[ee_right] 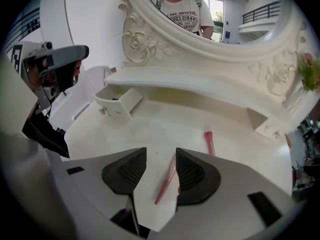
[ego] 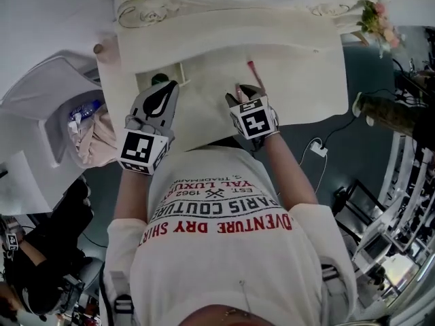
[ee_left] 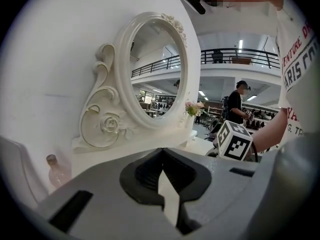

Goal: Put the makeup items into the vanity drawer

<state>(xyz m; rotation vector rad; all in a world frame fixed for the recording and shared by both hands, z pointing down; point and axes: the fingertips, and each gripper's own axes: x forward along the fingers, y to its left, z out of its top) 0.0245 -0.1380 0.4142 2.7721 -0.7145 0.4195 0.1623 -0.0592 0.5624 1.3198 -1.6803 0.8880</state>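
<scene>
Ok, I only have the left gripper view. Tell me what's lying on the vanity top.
Observer: A pink makeup pencil lies flat between the right gripper's open tongs, not gripped.
Operator: Report any other items.
Observer: A shorter pink stick lies beyond it, apart from the pencil.
Operator: Now check the drawer.
Observer: The small drawer on the left side stands pulled open.

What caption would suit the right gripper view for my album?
Open hand-held gripper over a pink pencil on the white vanity, drawer pulled out.
</scene>
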